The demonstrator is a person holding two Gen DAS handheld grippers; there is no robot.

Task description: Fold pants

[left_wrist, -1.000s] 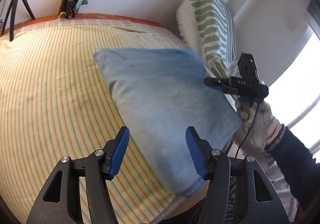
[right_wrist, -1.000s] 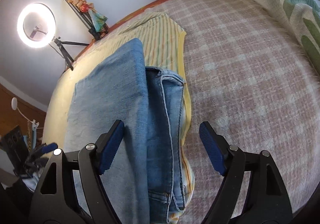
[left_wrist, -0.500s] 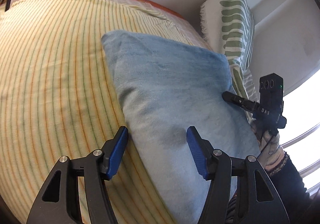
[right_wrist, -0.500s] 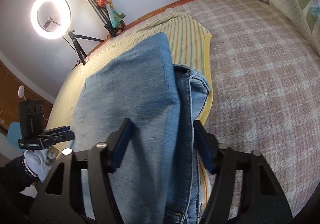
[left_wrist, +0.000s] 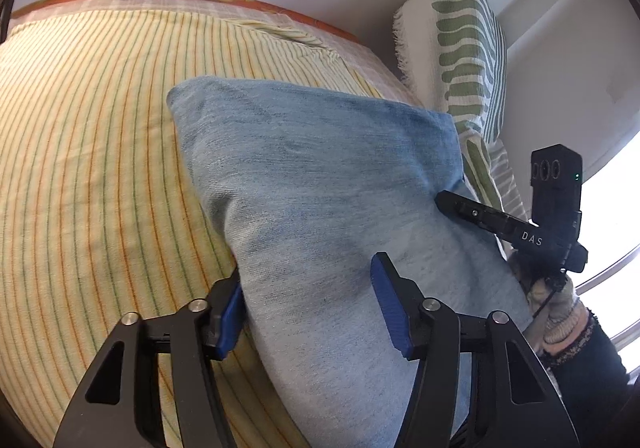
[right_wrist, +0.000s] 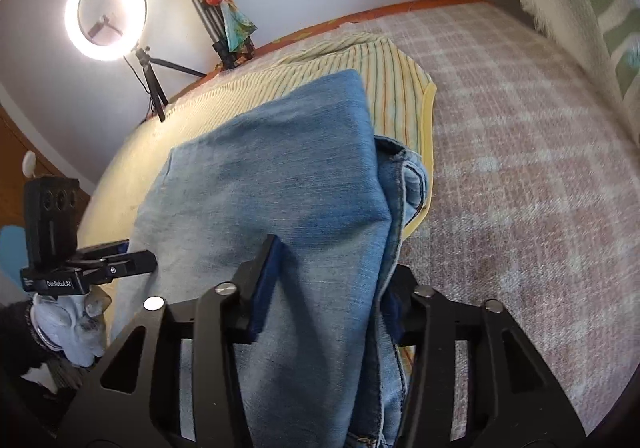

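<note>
On the striped sheet (left_wrist: 92, 151), both closing grippers, left (left_wrist: 310, 308) and right (right_wrist: 326, 284), clamp the folded jeans (left_wrist: 320, 183).

A lit ring light (right_wrist: 105, 11) stands at ten o'clock; a green-patterned cushion (left_wrist: 464, 43) leans at two o'clock over the striped sheet (left_wrist: 88, 119).

Window (left_wrist: 616, 232) blown out white; ring light (right_wrist: 105, 9) glaring; fisheye bending edges, corners vignetted; slight blur right view.

A home bedroom: striped bedspread (left_wrist: 88, 151), checked blanket (right_wrist: 520, 175), leaf-patterned pillow (left_wrist: 464, 47), ring light (right_wrist: 105, 11).
</note>
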